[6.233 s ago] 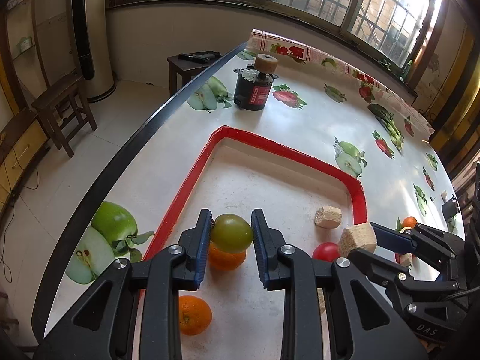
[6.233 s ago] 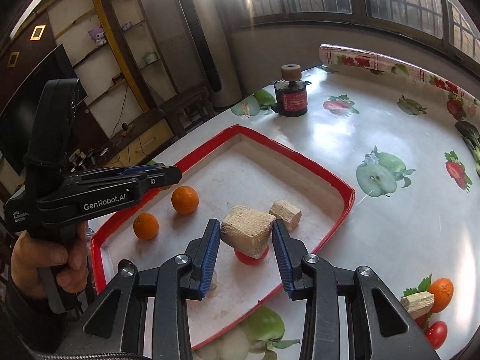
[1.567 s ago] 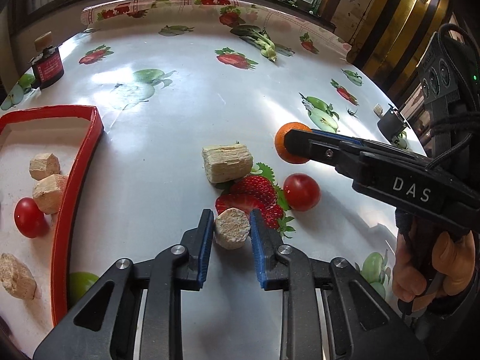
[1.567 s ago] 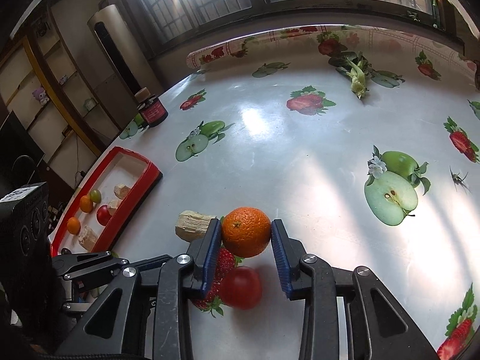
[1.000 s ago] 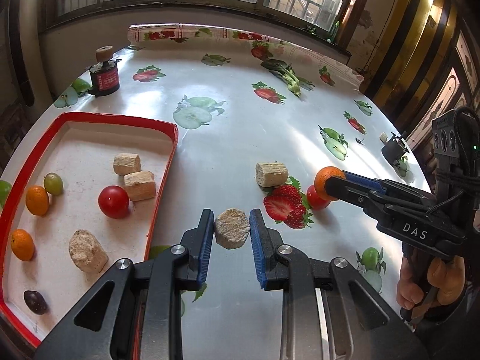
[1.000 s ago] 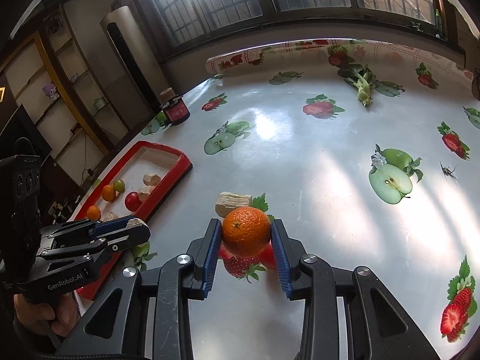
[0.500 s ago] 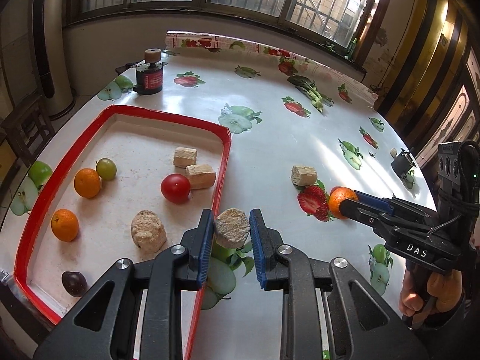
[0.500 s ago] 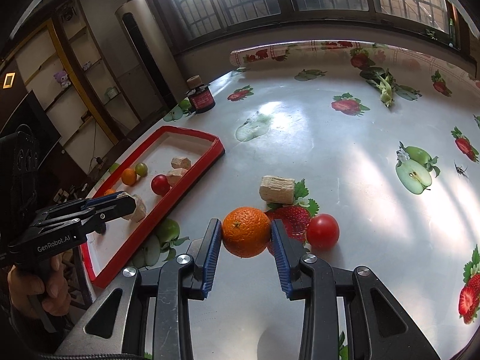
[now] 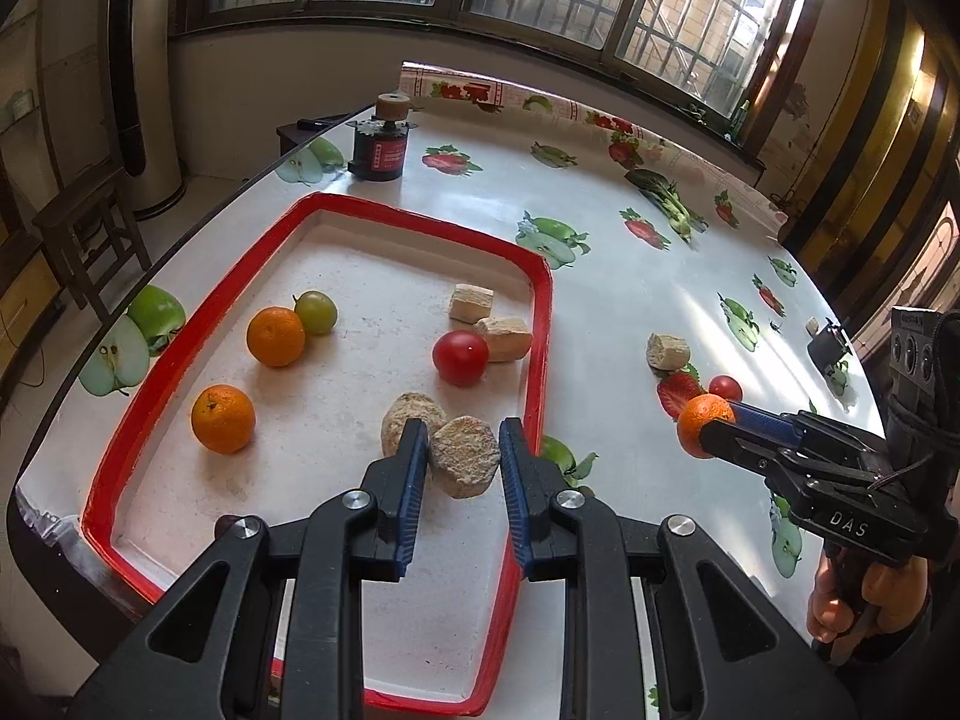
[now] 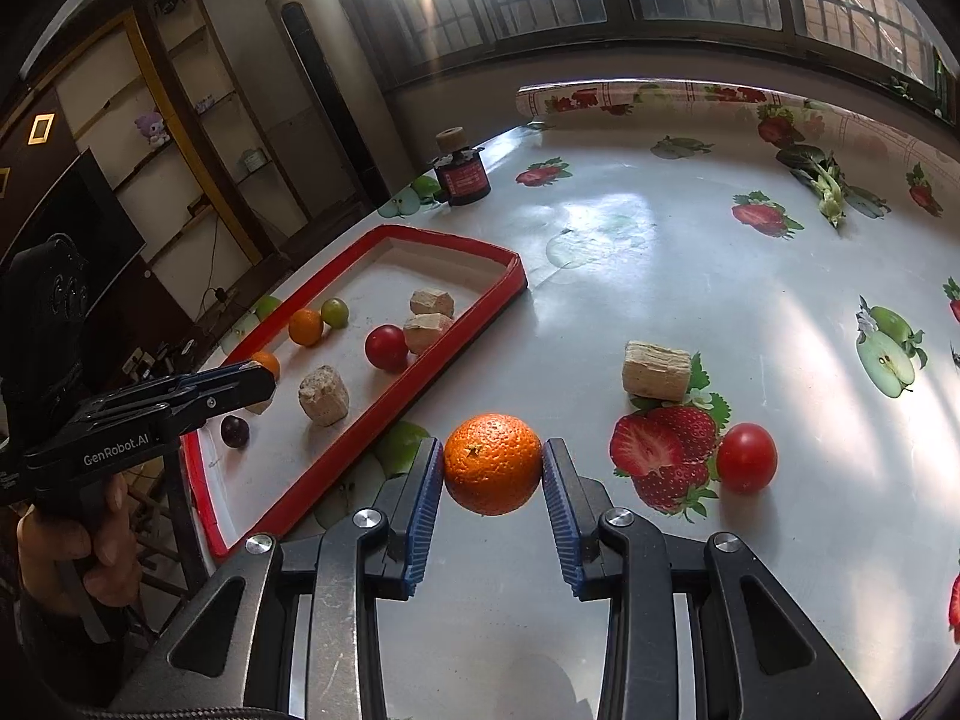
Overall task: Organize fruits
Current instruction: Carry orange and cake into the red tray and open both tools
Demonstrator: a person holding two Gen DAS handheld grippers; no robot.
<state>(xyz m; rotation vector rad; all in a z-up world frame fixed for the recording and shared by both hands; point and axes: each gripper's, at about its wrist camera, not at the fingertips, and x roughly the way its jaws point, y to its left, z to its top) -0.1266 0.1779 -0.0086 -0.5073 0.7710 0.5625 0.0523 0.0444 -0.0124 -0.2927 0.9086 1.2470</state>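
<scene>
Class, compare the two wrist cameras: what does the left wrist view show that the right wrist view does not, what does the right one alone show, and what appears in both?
Left wrist view only: the left gripper shut on a beige chunk over the red tray, and a wooden stool.

Right wrist view only: a dark plum in the tray and wall shelves.

Both: the right gripper shut on an orange, the tray's fruit and chunks, a loose tomato, a block, and the dark jar.
</scene>
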